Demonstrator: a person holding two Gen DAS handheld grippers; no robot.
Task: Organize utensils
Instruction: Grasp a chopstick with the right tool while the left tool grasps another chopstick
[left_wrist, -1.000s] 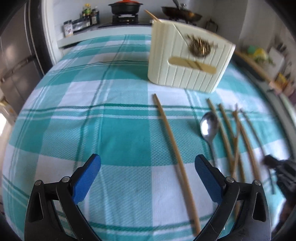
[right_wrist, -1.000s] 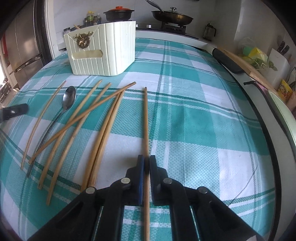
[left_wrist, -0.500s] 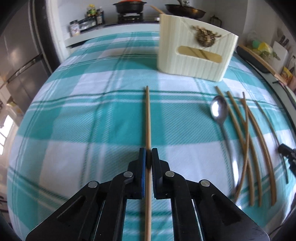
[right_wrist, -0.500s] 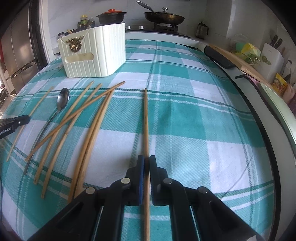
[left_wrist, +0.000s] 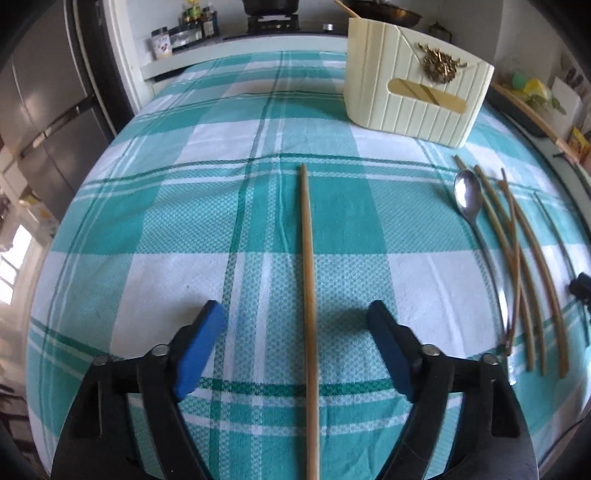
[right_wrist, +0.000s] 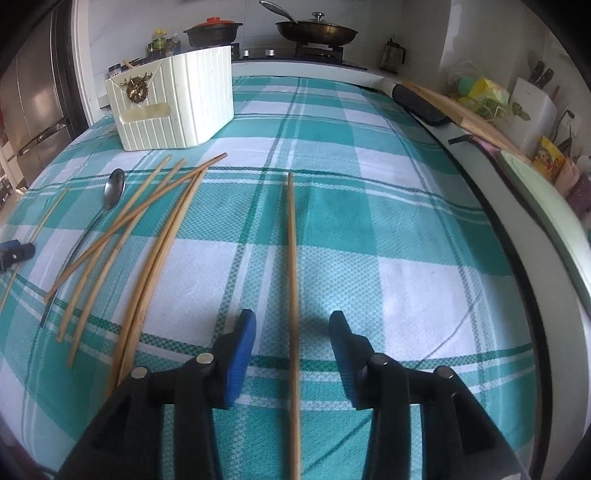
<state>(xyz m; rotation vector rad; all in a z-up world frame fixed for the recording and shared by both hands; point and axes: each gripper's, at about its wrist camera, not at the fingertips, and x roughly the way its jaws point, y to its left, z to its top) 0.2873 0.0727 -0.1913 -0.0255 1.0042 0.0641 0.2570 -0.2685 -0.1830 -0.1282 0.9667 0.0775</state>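
Both tools hang low over the tabletop, which is covered by a teal-and-white checked cloth. The left hand-held gripper is released, its blue pads spread wide to either side of 1 long bamboo chopstick that lies flat on the cloth, running straight away from the camera; neither pad touches it. The right hand-held gripper is likewise released, its blue pads standing apart on both sides of another single chopstick, which also rests on the cloth and points away toward the far side of the tabletop. Between the 2 tools lies a loose cluster of more chopsticks, some crossing one another, with a metal spoon just beside them on the side nearer the left tool, its bowl pointing toward the holder. In the left view the same cluster and spoon sit well to the right of the single chopstick. A cream ribbed utensil holder with a gold ornament on its front stands upright on the cloth beyond the cluster; in the left view it shows a slot in its front, and the end of a stick pokes up from its far corner. Behind the tabletop a stove carries a dark pot with a red lid and a frying pan. A fridge stands at the far left.
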